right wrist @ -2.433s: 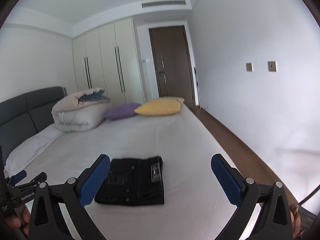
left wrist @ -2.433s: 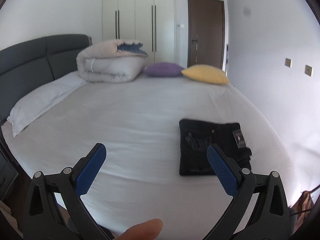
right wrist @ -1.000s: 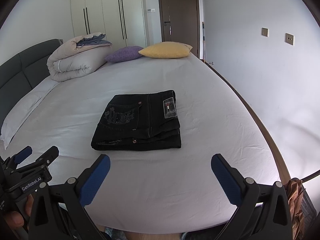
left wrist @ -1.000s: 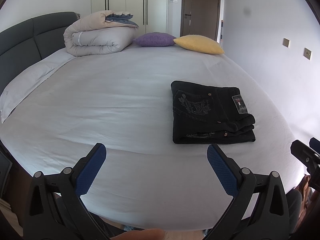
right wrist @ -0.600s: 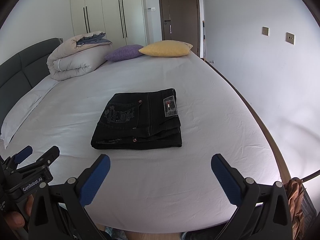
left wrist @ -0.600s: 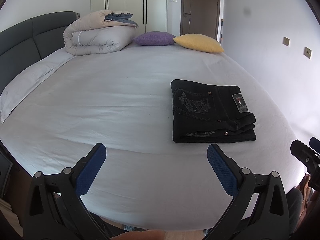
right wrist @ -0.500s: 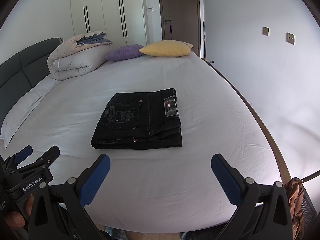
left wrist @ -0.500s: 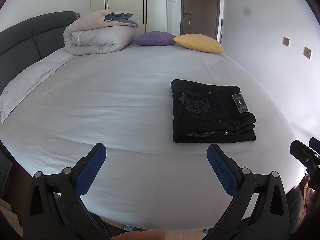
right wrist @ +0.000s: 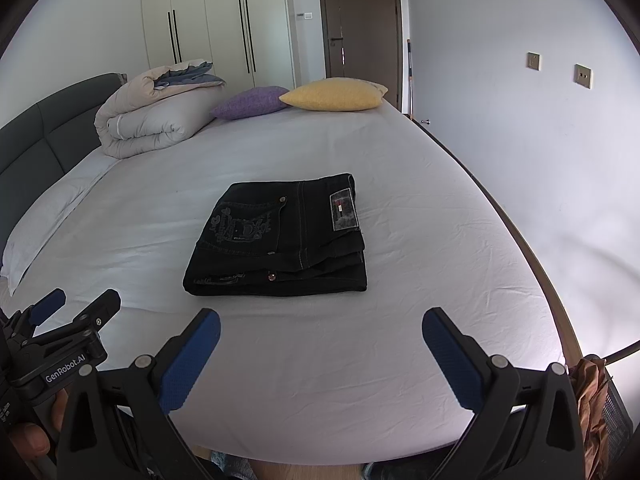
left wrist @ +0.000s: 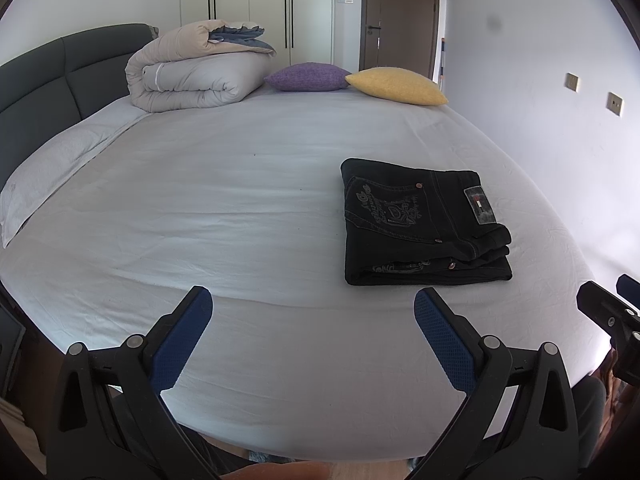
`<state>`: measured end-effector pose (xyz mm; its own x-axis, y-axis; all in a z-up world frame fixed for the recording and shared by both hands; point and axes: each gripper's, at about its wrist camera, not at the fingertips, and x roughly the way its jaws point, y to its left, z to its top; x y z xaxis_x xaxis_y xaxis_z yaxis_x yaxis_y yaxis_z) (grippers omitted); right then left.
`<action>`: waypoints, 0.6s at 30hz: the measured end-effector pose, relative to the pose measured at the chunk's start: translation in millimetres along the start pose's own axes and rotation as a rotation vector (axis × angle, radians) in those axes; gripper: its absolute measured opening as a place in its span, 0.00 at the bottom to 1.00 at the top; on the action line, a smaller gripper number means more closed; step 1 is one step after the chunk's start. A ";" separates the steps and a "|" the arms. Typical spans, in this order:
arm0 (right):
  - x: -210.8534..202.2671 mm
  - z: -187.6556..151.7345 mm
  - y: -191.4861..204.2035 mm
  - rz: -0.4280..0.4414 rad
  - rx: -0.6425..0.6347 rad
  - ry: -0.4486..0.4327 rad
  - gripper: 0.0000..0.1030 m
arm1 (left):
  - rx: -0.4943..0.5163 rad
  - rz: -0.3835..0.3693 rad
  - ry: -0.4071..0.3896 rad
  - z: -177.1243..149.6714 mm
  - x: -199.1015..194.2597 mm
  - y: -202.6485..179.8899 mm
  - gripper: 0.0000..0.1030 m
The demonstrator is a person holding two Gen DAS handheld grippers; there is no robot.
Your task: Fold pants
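A pair of black jeans (left wrist: 420,224) lies folded in a flat rectangle on the white bed sheet (left wrist: 240,208), with a back pocket and a label patch on top. It also shows in the right wrist view (right wrist: 280,236). My left gripper (left wrist: 312,312) is open and empty, held above the bed's near edge, to the left of the jeans. My right gripper (right wrist: 320,328) is open and empty, just short of the jeans' near edge. Neither touches the jeans.
A rolled beige duvet (left wrist: 192,72), a purple cushion (left wrist: 304,77) and a yellow cushion (left wrist: 396,86) lie at the far end of the bed. A dark headboard (left wrist: 40,92) stands at the left, a white wall (left wrist: 560,100) at the right.
Since 2.4 s ago both views have tipped down onto the bed and the jeans show larger. Over the last second almost nothing has moved. Both grippers stay open.
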<state>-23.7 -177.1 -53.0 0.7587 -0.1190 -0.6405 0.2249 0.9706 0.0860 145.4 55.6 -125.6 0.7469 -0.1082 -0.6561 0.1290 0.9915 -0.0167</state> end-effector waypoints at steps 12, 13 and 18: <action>1.7 -1.9 0.8 0.002 0.000 0.006 1.00 | 0.003 -0.003 0.002 -0.3 1.2 1.1 1.00; 2.5 -2.0 0.6 0.002 -0.001 0.007 1.00 | 0.004 -0.006 0.004 -0.3 2.1 1.6 1.00; 3.4 -1.9 0.0 0.003 -0.001 0.009 1.00 | 0.008 -0.011 0.008 -1.6 4.3 3.1 1.00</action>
<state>-22.3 -177.2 -56.7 0.7538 -0.1144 -0.6471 0.2221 0.9711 0.0870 147.9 58.4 -129.7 0.7402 -0.1187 -0.6619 0.1425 0.9896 -0.0181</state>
